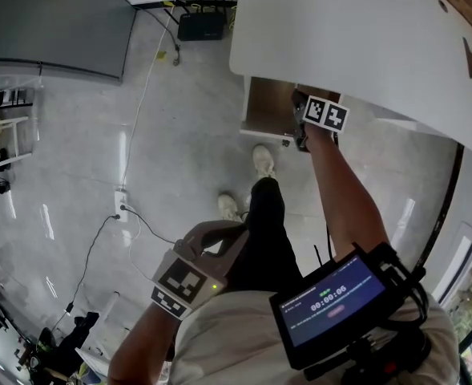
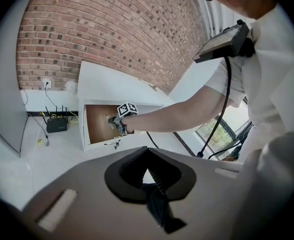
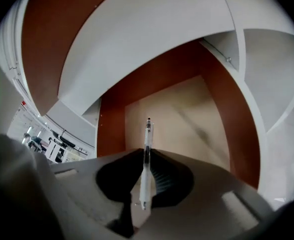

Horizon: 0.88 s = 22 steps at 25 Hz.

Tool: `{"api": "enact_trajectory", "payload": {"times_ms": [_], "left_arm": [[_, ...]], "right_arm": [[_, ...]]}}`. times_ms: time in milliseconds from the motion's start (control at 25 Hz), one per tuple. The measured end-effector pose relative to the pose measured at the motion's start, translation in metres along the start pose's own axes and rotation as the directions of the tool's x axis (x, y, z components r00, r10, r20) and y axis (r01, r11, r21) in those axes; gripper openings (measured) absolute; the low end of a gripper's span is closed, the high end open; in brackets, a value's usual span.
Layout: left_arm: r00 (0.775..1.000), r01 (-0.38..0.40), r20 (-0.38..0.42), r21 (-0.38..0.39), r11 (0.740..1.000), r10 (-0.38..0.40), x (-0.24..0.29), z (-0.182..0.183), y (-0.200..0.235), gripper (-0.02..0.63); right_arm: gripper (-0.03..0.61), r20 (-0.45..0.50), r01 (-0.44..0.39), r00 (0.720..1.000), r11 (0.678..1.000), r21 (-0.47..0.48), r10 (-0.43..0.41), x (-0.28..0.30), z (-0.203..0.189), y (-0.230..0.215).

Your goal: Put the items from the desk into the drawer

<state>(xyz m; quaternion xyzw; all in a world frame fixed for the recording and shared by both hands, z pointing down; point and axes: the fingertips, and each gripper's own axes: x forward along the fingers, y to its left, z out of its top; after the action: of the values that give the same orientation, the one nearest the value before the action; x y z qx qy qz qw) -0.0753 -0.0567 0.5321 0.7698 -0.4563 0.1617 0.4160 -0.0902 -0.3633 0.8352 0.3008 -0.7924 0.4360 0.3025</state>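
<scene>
**Pen held over open drawer: release hazards and orientation**

At the lower left of the head view, the left gripper (image 1: pixel 189 277) is held close to the body. Its jaws are closed against each other and nothing is carried between them.

Toward the upper centre of the same view, the open drawer (image 1: pixel 265 105) is seen beneath the white desk (image 1: pixel 364 30). The right gripper (image 1: pixel 301 135) is extended into the drawer. Its jaws are clamped on a pen (image 3: pixel 146 159), which is held above the pale drawer floor (image 3: pixel 186 109) and is not yet set down.

Possible faults from this position:
- The pen is gripped on a short length of its barrel only. If the jaws are eased while it is held high, the pen may be dropped end-first, bounce, and roll.
- The pen's far end may be driven into the drawer back if the gripper is advanced further.
- The underside of the desk may be struck by the marker cube if the gripper is lifted out steeply.

Orientation: in the right gripper view, the pen's long axis runs almost vertically in the frame, along the jaws, with one end directed toward the drawer back. Which end is the writing tip cannot be determined.
</scene>
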Motion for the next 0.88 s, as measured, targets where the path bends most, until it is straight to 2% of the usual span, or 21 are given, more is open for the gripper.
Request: {"api": "enact_trajectory", "payload": {"times_ms": [520,880], "left_arm": [[0.999,-0.036,0.0,-0.097,0.995,0.037,0.012,-0.015,0.025,0.008],[0.999,-0.042,0.012,-0.103,0.994,0.043,0.012,-0.011,0.026,0.008]], "right_arm": [[0.046,-0.128,0.018,0.992,0.999,-0.046,-0.024,0.055,-0.017,-0.028],[0.06,-0.173,0.015,0.984,0.988,-0.151,-0.042,0.046,-0.019,-0.022]]}}
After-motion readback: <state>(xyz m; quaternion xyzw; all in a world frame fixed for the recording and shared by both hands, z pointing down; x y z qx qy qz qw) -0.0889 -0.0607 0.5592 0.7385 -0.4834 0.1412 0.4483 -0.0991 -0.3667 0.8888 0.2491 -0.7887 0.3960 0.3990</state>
